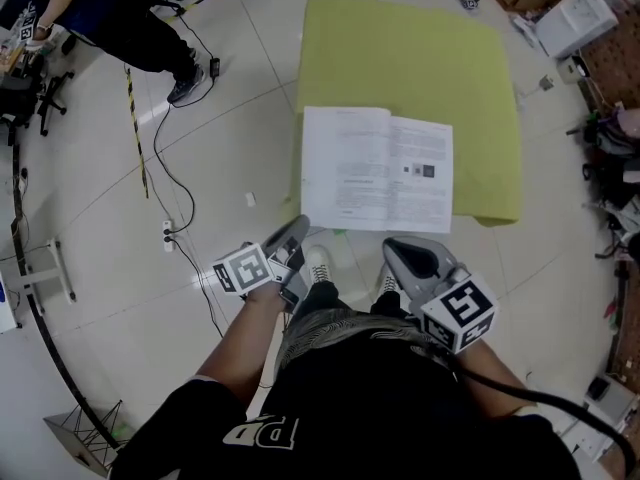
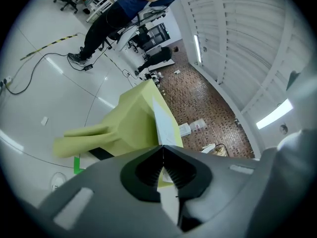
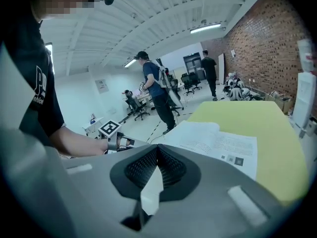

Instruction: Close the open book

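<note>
An open book (image 1: 378, 168) with white printed pages lies flat at the near edge of a table under a yellow-green cloth (image 1: 410, 58). My left gripper (image 1: 299, 225) hovers just short of the book's near left corner, shut and holding nothing. My right gripper (image 1: 393, 245) hangs below the book's near edge, also shut and holding nothing. In the left gripper view the jaws (image 2: 162, 147) meet at their tips, with the cloth (image 2: 131, 123) and a white page edge (image 2: 161, 117) beyond. The right gripper view shows its jaws (image 3: 157, 147) closed and the book (image 3: 218, 140) ahead on the cloth (image 3: 267, 128).
Black cables (image 1: 150, 158) and a power strip (image 1: 168, 232) lie on the white floor to the left. A person in dark clothes (image 1: 130, 18) stands at the far left. A white box (image 1: 575, 18) and clutter sit at the right. My shoes (image 1: 318, 263) are by the table's near edge.
</note>
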